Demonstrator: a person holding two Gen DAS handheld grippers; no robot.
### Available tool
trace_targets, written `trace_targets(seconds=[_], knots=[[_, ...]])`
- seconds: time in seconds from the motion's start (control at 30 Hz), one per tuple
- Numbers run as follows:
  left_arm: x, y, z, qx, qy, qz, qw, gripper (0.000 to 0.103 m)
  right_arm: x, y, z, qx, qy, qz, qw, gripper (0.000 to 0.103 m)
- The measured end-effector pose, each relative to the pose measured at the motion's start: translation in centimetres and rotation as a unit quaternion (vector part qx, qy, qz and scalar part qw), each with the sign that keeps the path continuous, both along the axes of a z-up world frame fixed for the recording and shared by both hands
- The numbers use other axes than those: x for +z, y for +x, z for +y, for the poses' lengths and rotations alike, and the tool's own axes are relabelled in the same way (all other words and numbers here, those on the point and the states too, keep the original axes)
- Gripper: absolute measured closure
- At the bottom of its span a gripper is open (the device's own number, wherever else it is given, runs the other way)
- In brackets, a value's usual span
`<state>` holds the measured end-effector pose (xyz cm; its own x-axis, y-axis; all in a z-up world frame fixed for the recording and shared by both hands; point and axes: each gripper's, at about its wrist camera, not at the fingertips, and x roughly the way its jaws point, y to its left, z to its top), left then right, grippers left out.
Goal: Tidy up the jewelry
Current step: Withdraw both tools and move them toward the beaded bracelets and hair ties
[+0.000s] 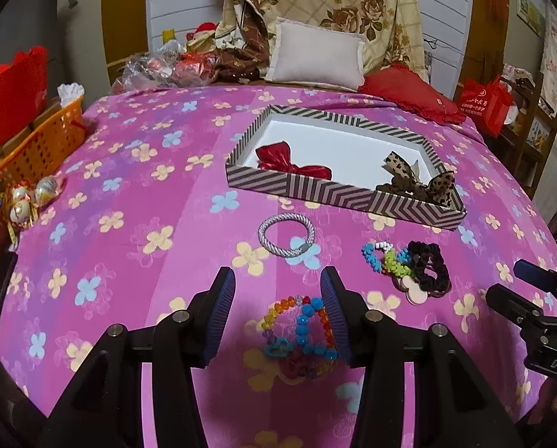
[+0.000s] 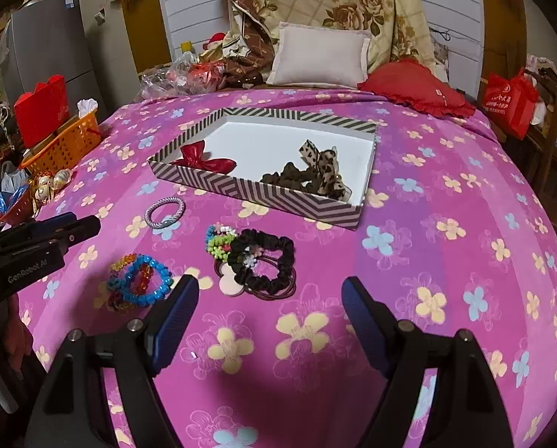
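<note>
The left tool hangs over the bed near its front edge, its fingers spread on either side of a heap of coloured bead bracelets; the pads do not press on the beads. The right tool stands spread wide over bare pink cover with nothing between its fingers, just in front of a black scrunchie that lies tangled with a green and blue bead bracelet and thin hair ties. A silver braided bracelet lies alone between these heaps and the striped box. The box sits toward the middle of the bed and holds a red bow and a leopard-print bow.
</note>
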<state>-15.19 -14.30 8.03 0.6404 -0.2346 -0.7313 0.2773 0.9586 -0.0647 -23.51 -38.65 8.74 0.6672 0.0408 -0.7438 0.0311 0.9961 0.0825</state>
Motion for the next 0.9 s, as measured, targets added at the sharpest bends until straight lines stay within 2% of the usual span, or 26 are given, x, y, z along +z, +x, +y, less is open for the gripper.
trace_targets(seconds=[0.37, 0.6, 0.9], knots=[[-1.0, 0.4, 2.7, 0.007, -0.001, 0.02, 0.9998, 0.08, -1.0, 0.2, -0.8, -0.003, 0.005, 0.012, 1.0, 0.021], [-1.2, 0.1, 3.9, -0.014, -0.04, 0.046, 0.9981, 0.08, -1.1, 0.3, -0.5, 0.001, 0.004, 0.013, 1.0, 0.021], [-1.6, -0.7, 2.4, -0.032, -0.012, 0.044, 0.9984, 0.08, -1.2, 0.5, -0.2, 0.003, 0.003, 0.015, 1.0, 0.021]])
